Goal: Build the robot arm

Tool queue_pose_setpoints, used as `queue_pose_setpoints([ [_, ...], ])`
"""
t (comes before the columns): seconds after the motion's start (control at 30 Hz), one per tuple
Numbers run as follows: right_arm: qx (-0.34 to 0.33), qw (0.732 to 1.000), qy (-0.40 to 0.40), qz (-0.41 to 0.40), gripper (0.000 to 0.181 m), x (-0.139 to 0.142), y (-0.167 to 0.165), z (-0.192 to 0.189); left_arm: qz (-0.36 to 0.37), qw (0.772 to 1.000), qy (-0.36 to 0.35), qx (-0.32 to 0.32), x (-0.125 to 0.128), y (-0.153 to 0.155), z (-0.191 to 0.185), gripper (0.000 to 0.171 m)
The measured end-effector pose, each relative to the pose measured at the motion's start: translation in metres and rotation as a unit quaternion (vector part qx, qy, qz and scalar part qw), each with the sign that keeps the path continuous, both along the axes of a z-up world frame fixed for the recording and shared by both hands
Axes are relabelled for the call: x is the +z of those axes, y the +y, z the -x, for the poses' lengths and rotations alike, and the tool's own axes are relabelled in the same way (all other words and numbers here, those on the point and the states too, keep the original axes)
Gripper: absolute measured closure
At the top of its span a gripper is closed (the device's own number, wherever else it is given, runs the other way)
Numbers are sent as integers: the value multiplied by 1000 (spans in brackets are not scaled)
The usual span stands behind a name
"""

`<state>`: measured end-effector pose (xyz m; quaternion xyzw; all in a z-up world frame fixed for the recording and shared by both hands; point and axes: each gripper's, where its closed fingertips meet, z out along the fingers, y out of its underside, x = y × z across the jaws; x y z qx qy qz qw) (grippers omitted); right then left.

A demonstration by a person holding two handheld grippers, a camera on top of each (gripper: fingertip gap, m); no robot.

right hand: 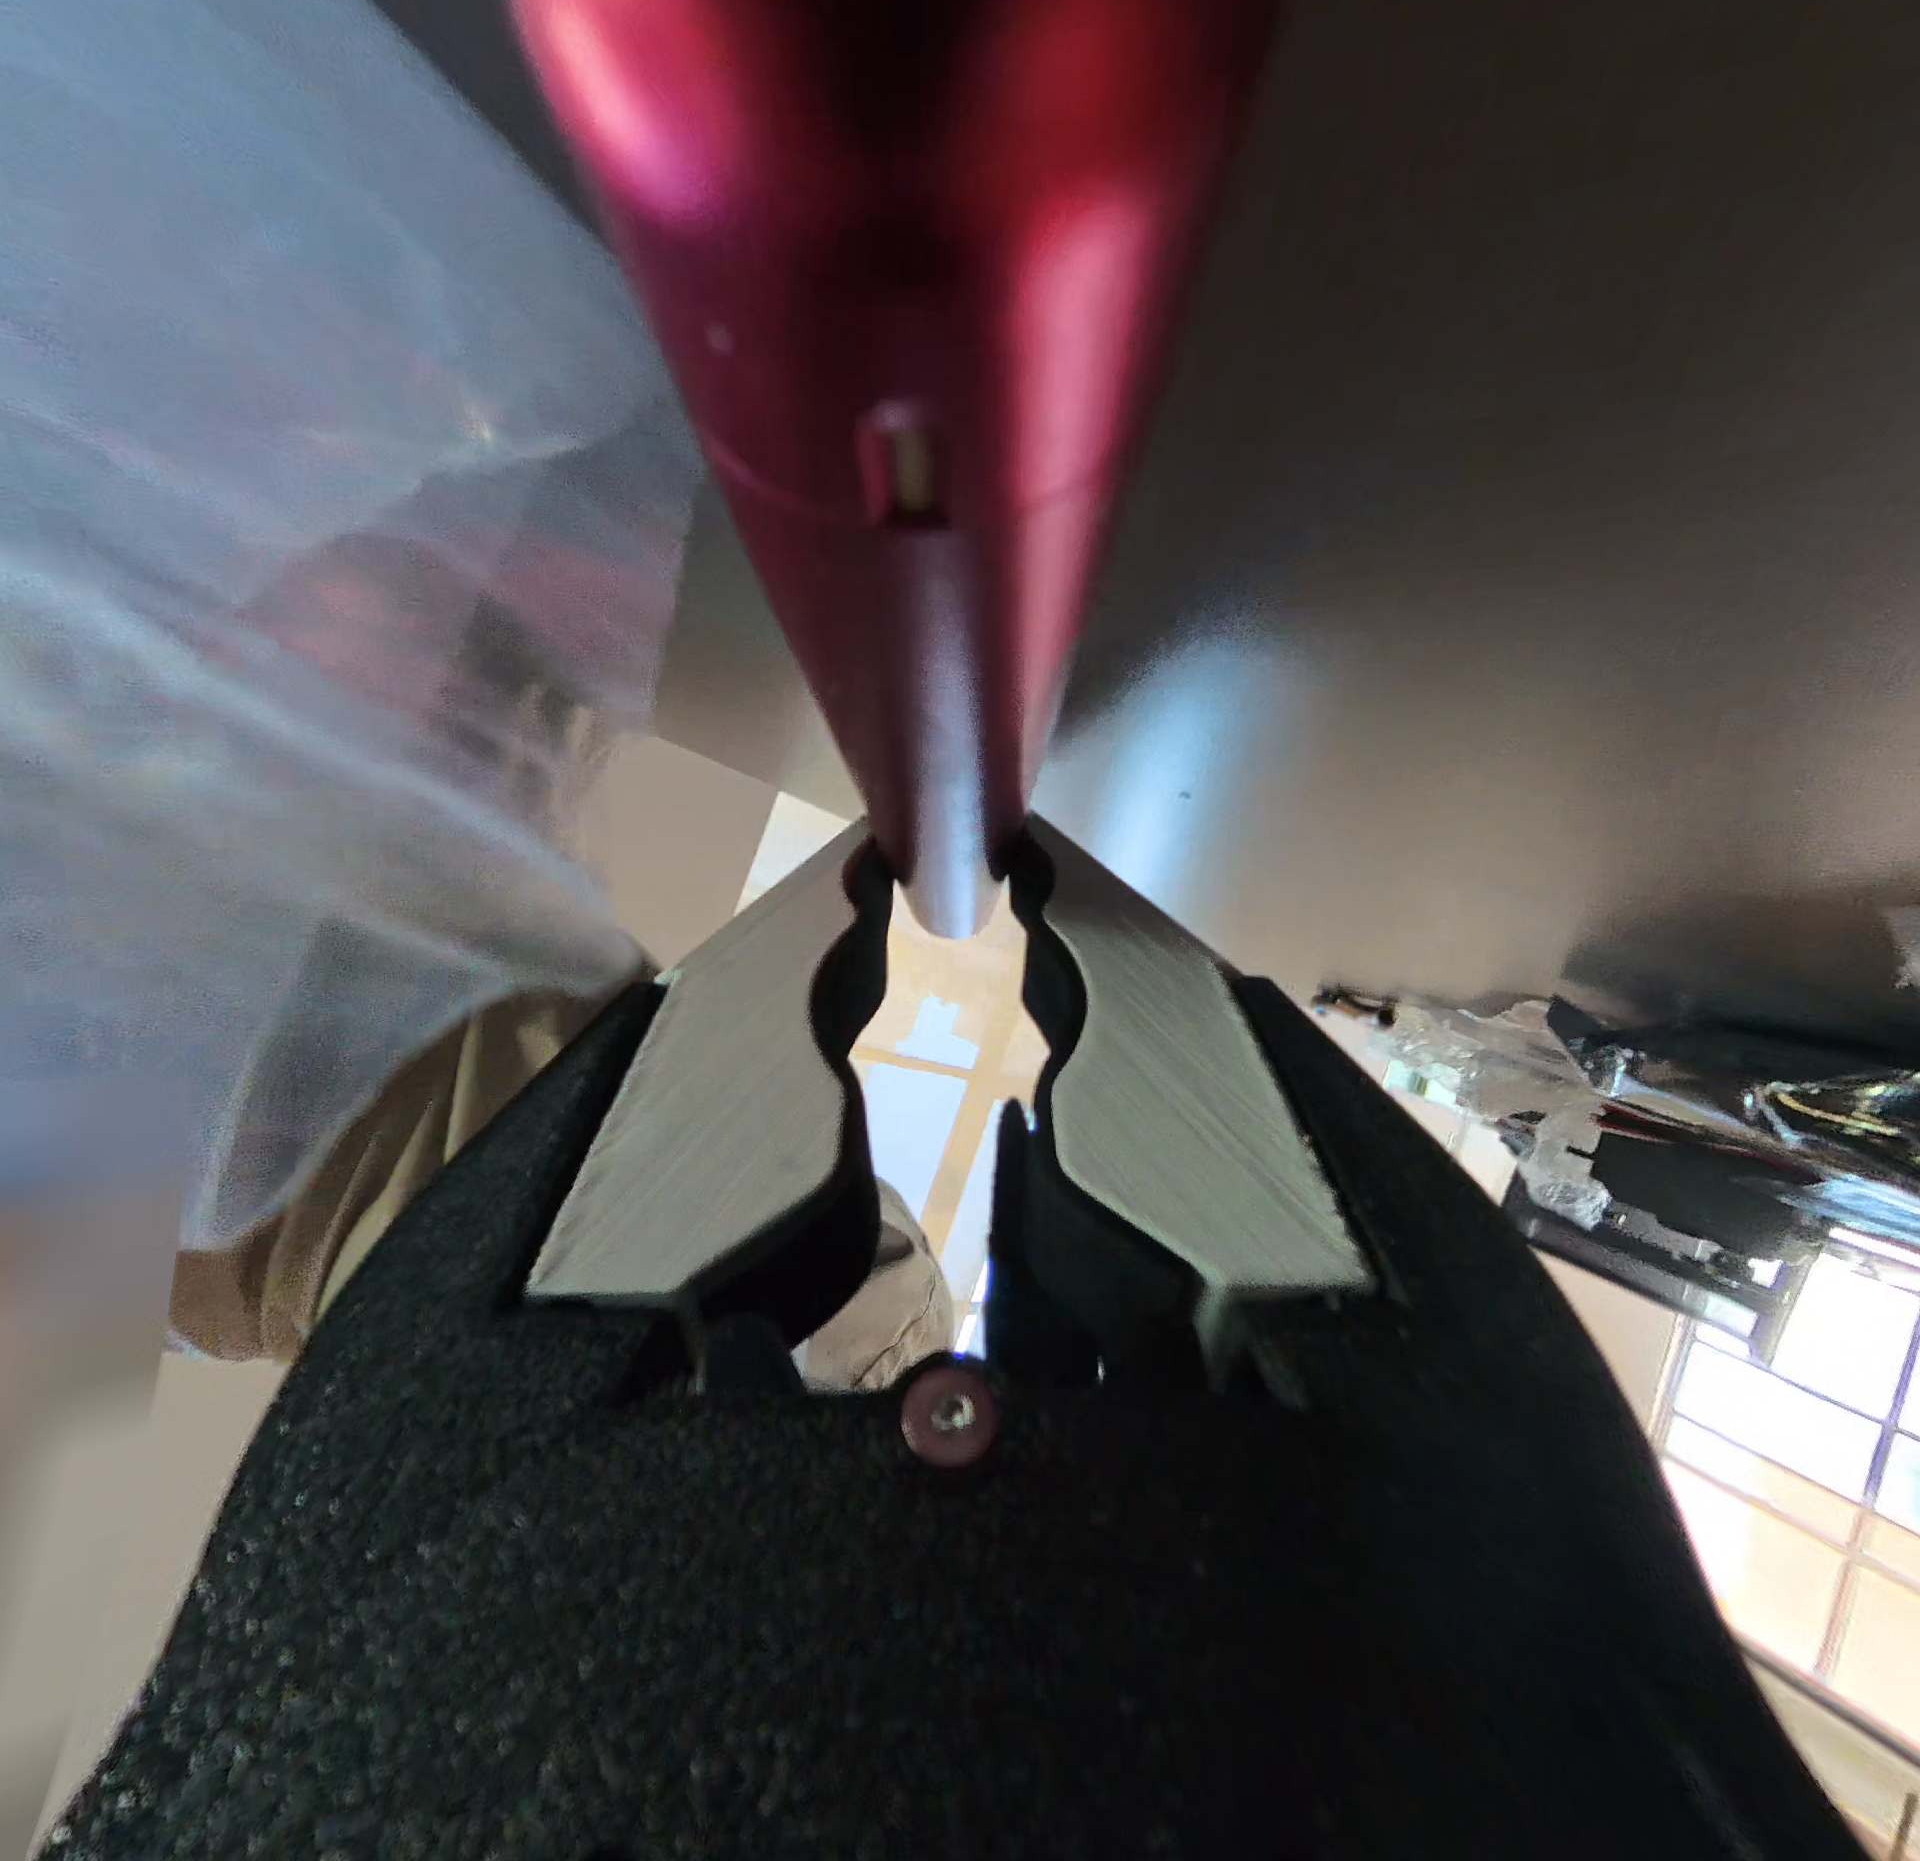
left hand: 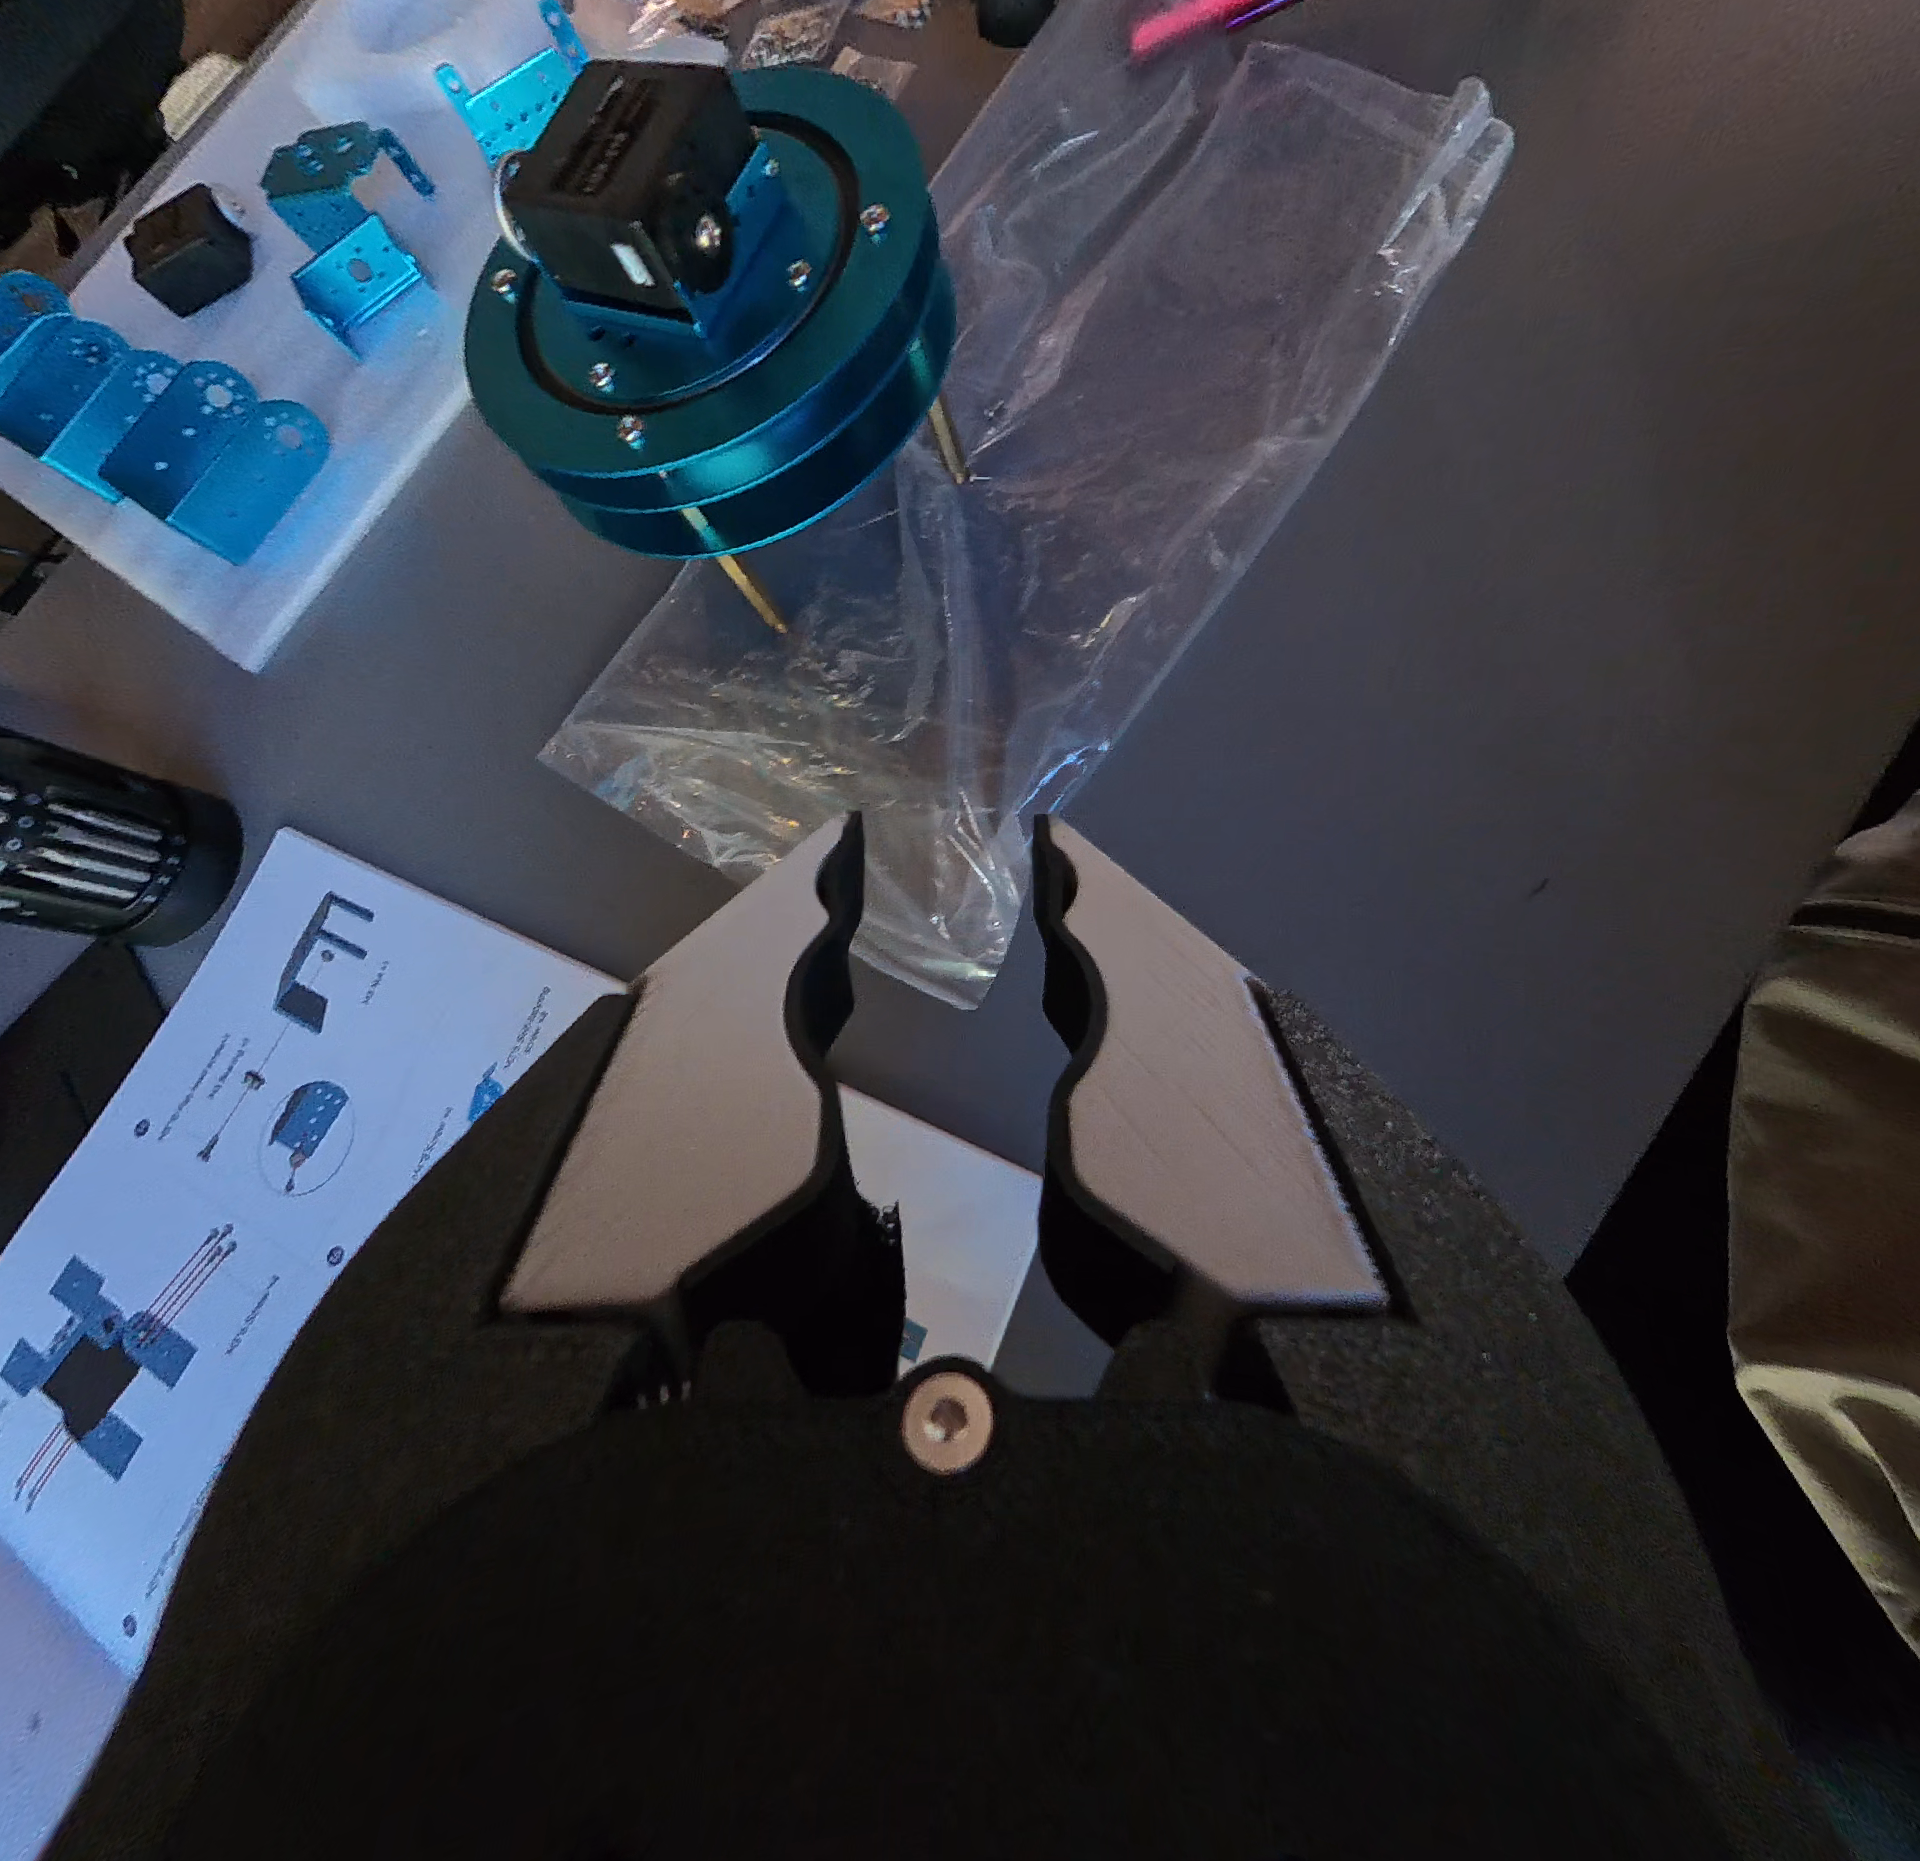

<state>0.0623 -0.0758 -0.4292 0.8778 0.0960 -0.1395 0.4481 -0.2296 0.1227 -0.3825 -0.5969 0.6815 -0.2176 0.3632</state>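
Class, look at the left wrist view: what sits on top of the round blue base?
A black servo in a blue bracket sits on top of the round blue base. The servo and bracket cover the base's centre, so whatever lies there stays hidden.

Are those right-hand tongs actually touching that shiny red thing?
Touching. In the right wrist view the right tongs pinch the narrow end of the red tool, both tips pressed against it.
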Motion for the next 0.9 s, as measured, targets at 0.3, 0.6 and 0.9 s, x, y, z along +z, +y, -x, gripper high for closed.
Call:
queue_pose_setpoints([
  [0.3, -37, 995, 45, -84, 149, -2, 5, -4, 32, 998, -14, 50, -2, 44, -23, 128],
  [0.6, -40, 758, 110, -642, 101, 63, 142, 59, 125, 992, -28, -20, 6, 52, -65, 86],
  [0.9, -227, 556, 359, -714, 100, 82, 222, 115, 272, 955, -51, -106, 4, 61, -105, 75],
])
